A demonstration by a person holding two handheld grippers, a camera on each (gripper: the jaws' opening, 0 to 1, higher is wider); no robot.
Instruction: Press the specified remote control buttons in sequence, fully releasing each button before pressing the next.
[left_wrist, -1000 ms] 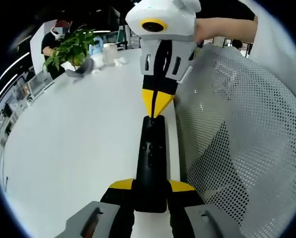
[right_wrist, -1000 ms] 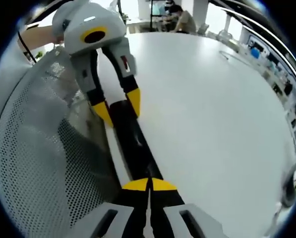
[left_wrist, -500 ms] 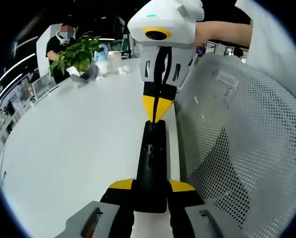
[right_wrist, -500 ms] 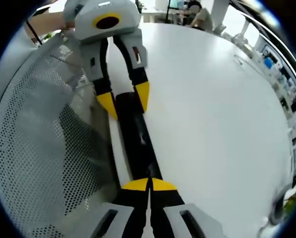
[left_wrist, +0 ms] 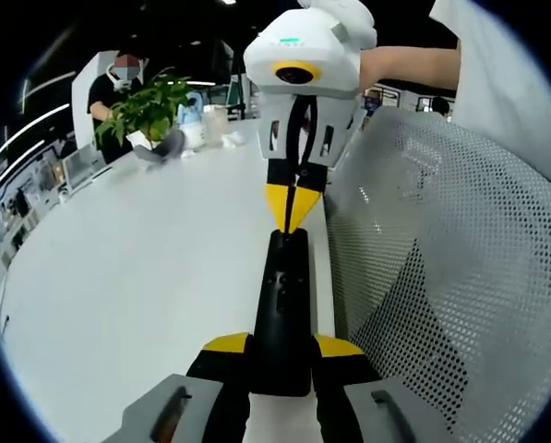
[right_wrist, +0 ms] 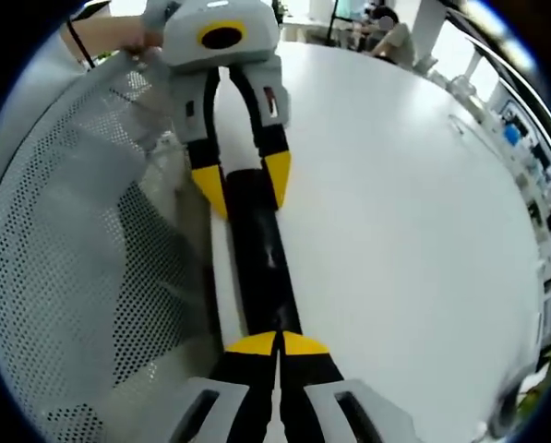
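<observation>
A long black remote control (left_wrist: 282,314) lies lengthwise over the white table (left_wrist: 137,268), near its edge. My left gripper (left_wrist: 281,345) is shut on the remote's near end, one yellow-tipped jaw on each side. My right gripper (left_wrist: 291,209) reaches in from the top, shut, its tips meeting the remote's far end; I cannot tell whether they press down. In the right gripper view the remote (right_wrist: 261,254) runs from my shut right gripper (right_wrist: 277,342) up to the left gripper (right_wrist: 243,183), whose jaws hold the remote's far end.
A white mesh chair back (left_wrist: 441,277) stands close beside the remote, also seen as mesh (right_wrist: 72,258). At the table's far end are a potted plant (left_wrist: 146,106), some containers (left_wrist: 206,120) and a seated person (left_wrist: 118,83). The table (right_wrist: 413,212) stretches wide.
Both views have swung slightly with the hands. The right gripper's shut tips stay at the remote's end, and the left gripper's hold on it is unchanged.
</observation>
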